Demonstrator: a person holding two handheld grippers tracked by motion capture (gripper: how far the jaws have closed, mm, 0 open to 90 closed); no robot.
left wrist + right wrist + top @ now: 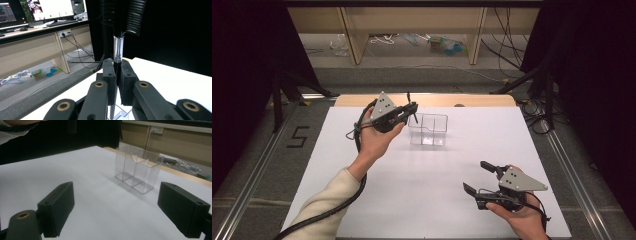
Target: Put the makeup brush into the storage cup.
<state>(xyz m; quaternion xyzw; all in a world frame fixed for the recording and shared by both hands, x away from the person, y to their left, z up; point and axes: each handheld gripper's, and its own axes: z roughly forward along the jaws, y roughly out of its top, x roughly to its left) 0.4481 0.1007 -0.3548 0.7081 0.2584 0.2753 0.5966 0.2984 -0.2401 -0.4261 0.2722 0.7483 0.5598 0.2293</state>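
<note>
The left gripper (411, 111) holds a thin pen (118, 50) tight in its jaws, upright above the clear box (429, 129) on the tabletop (412, 190). The pen looks light, stiff and slippery, so grip its middle. The right gripper (478, 177) waits, jaws wide and empty.

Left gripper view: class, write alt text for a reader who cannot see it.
The left gripper is shut on a thin upright pen with a clear middle section, pinched between its two black jaws. Below it lie the white table and a bit of a clear box; desks, monitors and floor cables stand behind.
</note>
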